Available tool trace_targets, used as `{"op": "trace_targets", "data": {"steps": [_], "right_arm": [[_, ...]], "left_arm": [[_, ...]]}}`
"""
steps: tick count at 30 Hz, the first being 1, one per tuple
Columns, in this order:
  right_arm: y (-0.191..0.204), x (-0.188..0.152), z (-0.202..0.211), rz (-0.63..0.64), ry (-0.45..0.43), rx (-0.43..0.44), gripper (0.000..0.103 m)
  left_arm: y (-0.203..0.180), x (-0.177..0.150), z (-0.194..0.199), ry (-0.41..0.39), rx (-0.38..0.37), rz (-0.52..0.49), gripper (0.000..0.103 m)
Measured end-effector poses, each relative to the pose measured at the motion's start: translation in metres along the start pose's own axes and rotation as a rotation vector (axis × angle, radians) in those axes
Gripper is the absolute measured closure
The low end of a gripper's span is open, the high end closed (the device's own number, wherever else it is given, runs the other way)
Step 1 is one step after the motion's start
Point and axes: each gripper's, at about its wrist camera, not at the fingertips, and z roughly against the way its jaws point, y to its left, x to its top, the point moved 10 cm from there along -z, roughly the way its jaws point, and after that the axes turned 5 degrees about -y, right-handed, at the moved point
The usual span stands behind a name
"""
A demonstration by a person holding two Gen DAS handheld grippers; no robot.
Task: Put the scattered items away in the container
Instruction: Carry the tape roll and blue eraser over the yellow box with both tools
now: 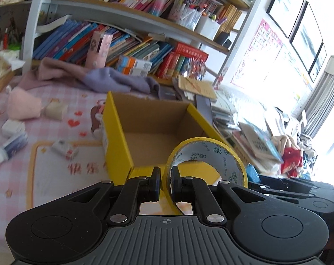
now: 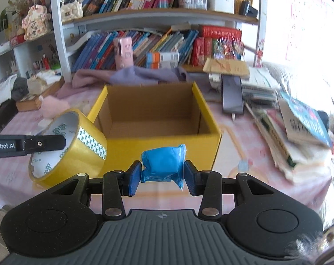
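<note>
An open yellow cardboard box (image 1: 117,132) (image 2: 207,119) stands on the pink checked table, its inside bare. My left gripper (image 1: 166,182) is shut on the wall of a yellow tape roll (image 1: 211,154), held just before the box's near edge; the roll (image 2: 83,150) and the left finger also show at the left of the right wrist view. My right gripper (image 2: 162,176) is shut on a blue wrapped packet (image 2: 163,164), held in front of the box's near wall.
Scattered on the table left of the box: a pink soft item (image 1: 23,107), small white boxes (image 1: 64,149), a tube (image 1: 9,150). Purple cloth (image 2: 131,76) lies behind the box. A phone (image 2: 232,95) and stacked books (image 2: 295,137) lie to the right. Bookshelves stand behind.
</note>
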Motion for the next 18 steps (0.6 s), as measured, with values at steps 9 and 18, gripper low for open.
{"op": "trace_targets", "data": {"steps": [9, 18], "right_arm": [[-0.019, 0.044, -0.048, 0.113, -0.022, 0.084, 0.064], [-0.019, 0.059, -0.127, 0.285, 0.057, 0.217, 0.064]], "left_arm": [[-0.008, 0.030, -0.046, -0.035, 0.051, 0.018, 0.095], [0.008, 0.043, -0.103, 0.008, 0.172, -0.044, 0.095]]}}
